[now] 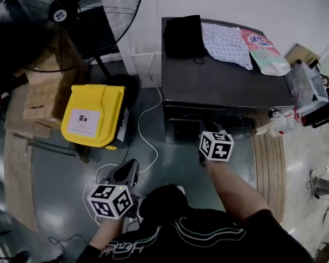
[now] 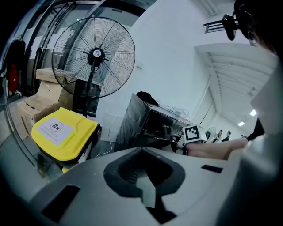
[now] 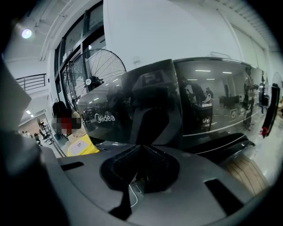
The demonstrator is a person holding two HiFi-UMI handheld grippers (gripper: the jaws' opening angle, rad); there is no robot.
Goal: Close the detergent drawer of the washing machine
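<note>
Left gripper (image 2: 142, 150) fingers are pressed together on nothing. Same for the right gripper (image 3: 140, 148), which is pointed close up at the glossy black washing machine (image 3: 146, 101). White "Midea" lettering sits on its curved, mirror-like front, with "UV" further along. Can't really pick out the detergent drawer on that panel. A yellow plastic bin (image 1: 93, 115) with a white sticker stands off left, near a wire-cage fan (image 2: 93, 55).

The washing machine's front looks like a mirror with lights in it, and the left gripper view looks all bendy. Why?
Right gripper view: the washing machine has a glossy dark front, so it reflects ceiling lights and the room. Left gripper view: the wide-angle lens curves things near the edges, so the fan and the wall lines bow, and the corners go black.
</note>
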